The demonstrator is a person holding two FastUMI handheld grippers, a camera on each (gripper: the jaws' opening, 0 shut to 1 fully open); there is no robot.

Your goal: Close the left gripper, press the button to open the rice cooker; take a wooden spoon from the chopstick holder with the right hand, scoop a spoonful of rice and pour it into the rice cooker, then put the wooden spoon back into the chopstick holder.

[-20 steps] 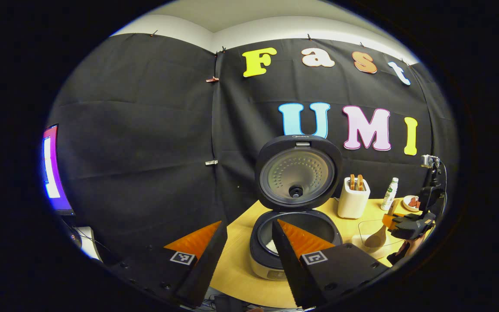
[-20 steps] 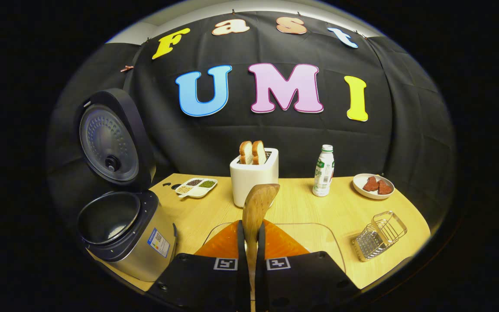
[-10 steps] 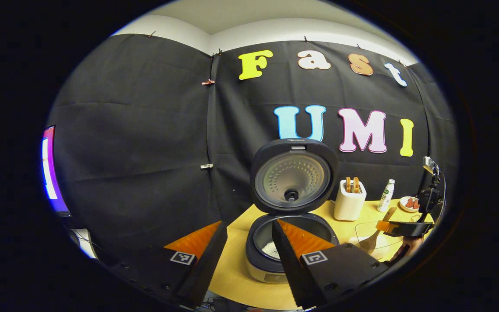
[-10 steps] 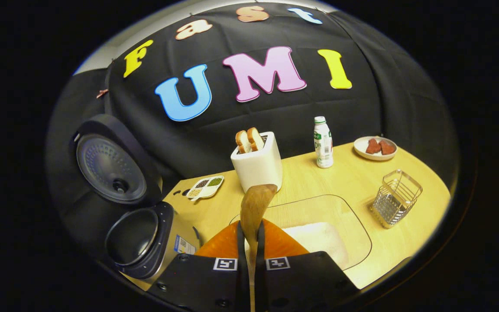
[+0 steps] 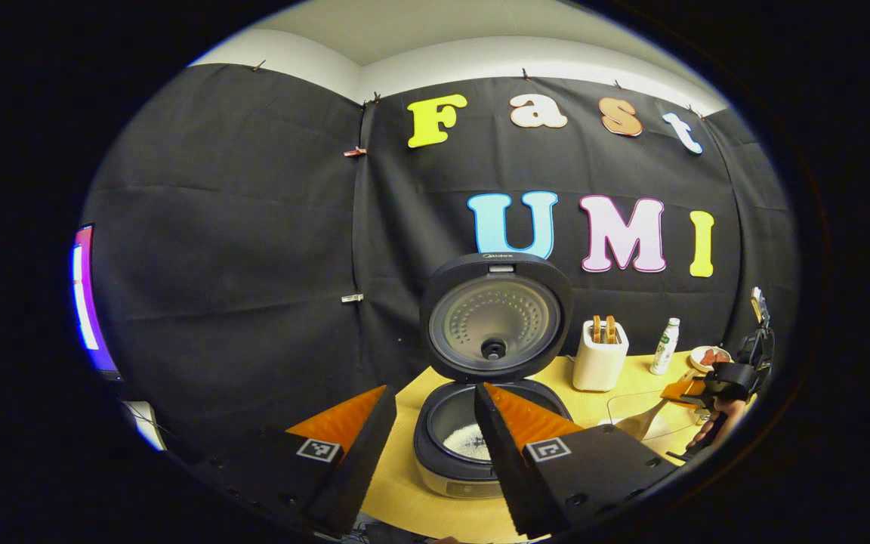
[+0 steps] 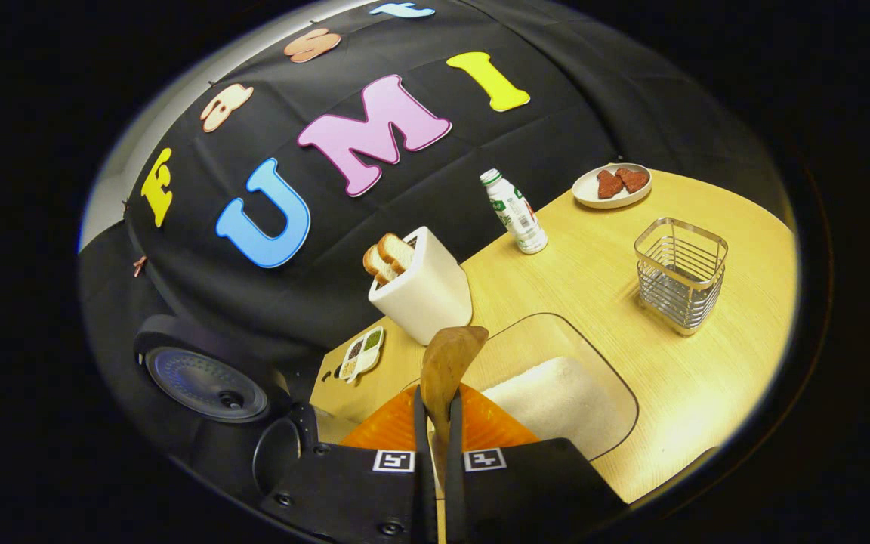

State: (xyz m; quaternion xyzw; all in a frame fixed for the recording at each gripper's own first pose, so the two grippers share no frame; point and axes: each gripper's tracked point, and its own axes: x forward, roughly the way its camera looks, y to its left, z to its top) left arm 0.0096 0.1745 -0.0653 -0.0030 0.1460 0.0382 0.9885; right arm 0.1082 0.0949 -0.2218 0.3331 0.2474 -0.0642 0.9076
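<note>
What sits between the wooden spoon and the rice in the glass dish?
Nothing visible. The right gripper is shut on the wooden spoon, whose bowl hangs at the glass dish's near rim; the rice lies uncovered beside it. The toaster stands behind.

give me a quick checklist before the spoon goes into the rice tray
1. Black rice cooker lid open: ok.
2. Right gripper shut on brown wooden spoon: ok.
3. Spoon bowl over clear glass tray holding white rice: ok.
4. Spoon bowl empty: cannot tell.
5. Left gripper open, away from the tray: ok.
6. Wire chopstick holder upright for the return: ok.
</note>
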